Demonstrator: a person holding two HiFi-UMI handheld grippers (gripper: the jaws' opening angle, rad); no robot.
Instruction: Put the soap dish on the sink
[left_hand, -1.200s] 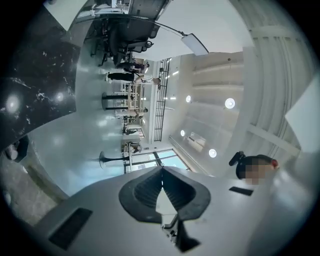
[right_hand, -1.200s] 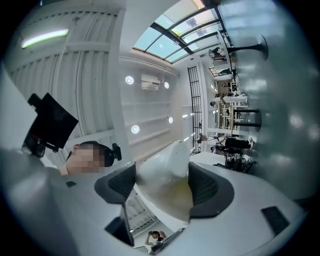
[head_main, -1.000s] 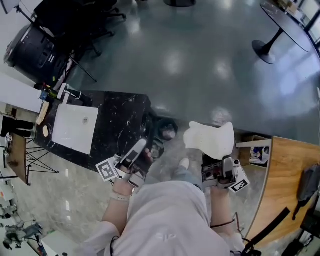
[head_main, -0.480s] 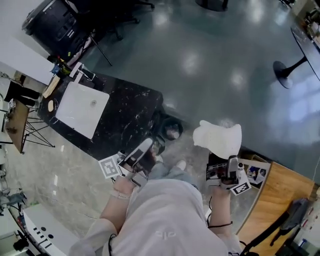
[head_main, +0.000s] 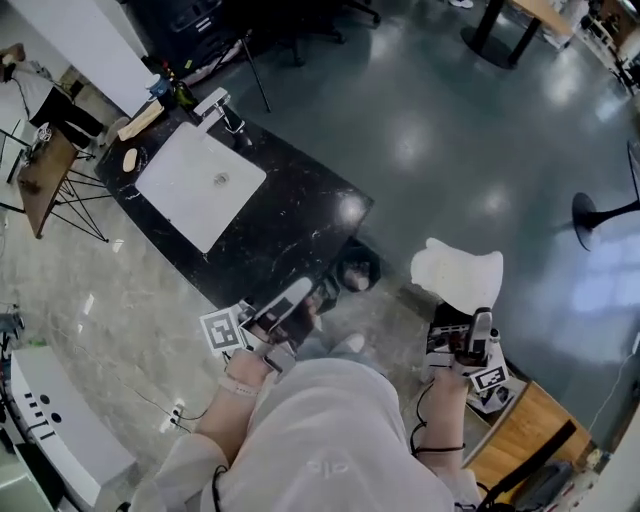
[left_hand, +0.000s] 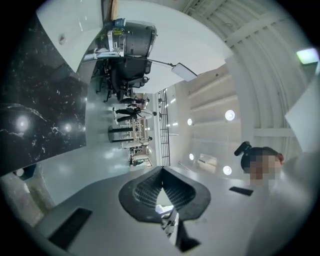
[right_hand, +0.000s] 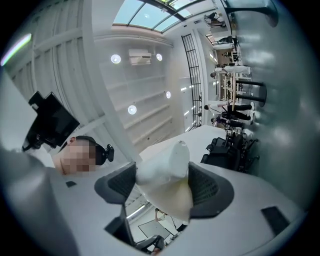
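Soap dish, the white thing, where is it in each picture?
Head view: lower right, soap dish held by the right gripper.
Right gripper view: centre, between its jaws.
Left gripper view: cannot tell; not clearly there.
Shared landmark: the shiny grey floor.

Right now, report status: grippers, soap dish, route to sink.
Left gripper shut, empty. Right gripper shut on soap dish. Sink ahead-left on black counter, dish not there. No obstacle seen.

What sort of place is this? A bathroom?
Likely a lab or studio hall, not a bathroom: a freestanding black counter with a sink stands on a wide glossy floor.
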